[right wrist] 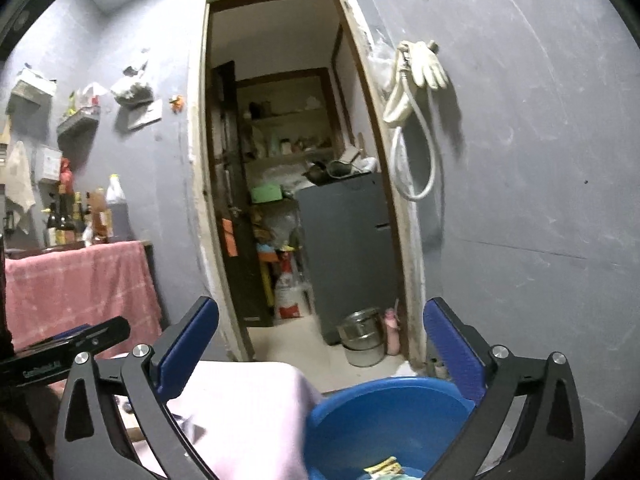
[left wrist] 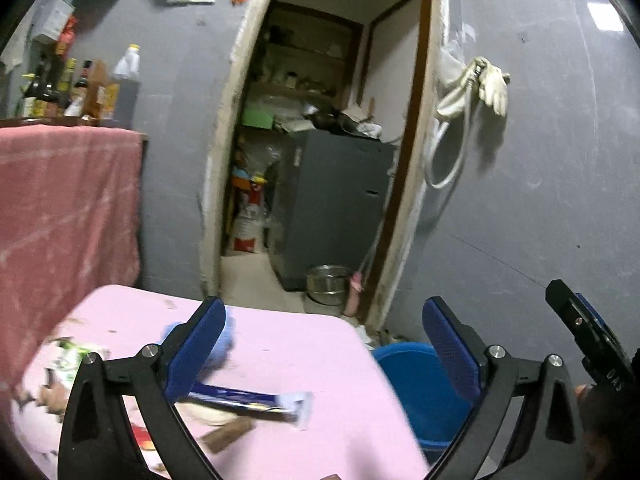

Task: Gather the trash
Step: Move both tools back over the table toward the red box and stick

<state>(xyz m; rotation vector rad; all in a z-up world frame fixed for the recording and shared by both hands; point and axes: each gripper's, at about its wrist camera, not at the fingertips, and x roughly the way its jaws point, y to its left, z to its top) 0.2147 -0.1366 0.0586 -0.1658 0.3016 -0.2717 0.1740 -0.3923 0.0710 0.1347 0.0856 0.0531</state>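
Gloves [right wrist: 428, 65], steel pot [right wrist: 362, 336], bottles [left wrist: 80, 84]

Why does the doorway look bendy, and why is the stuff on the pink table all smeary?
Left wrist view: the fisheye lens bows the door frame, and the wrappers on the pink table are motion-blurred. Right wrist view: the door frame bends less, the picture is sharper, and the hanging glove throws a dark shadow on the wall.
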